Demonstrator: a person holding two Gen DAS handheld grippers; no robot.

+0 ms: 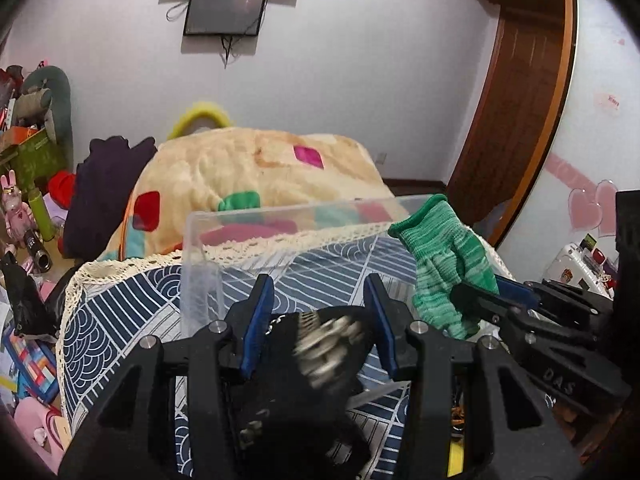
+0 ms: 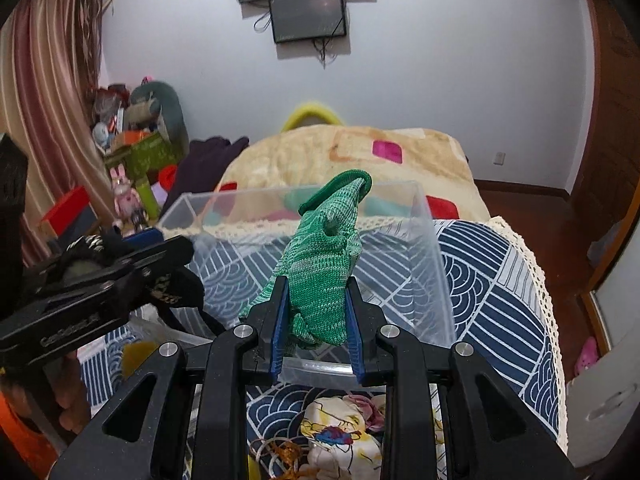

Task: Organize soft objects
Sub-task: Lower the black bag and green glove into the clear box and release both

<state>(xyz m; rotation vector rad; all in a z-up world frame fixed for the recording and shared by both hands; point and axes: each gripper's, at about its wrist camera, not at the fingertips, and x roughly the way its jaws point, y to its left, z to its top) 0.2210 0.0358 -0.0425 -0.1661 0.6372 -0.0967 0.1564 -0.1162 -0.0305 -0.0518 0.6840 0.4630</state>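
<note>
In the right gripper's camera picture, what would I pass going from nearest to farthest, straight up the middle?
Floral cloth → right gripper clamping the green glove → clear plastic box → patterned blanket → wall screen.

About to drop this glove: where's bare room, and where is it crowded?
The clear bin looks empty: bare floor between its walls. Crowded: the near edge, with floral fabric and gold string. The left hand-held gripper, holding a black item, blocks the bin's left side.

left gripper [image 1: 320,316] grips black item [image 1: 316,360] | right gripper [image 1: 476,304] grips green glove [image 1: 440,264]
</note>
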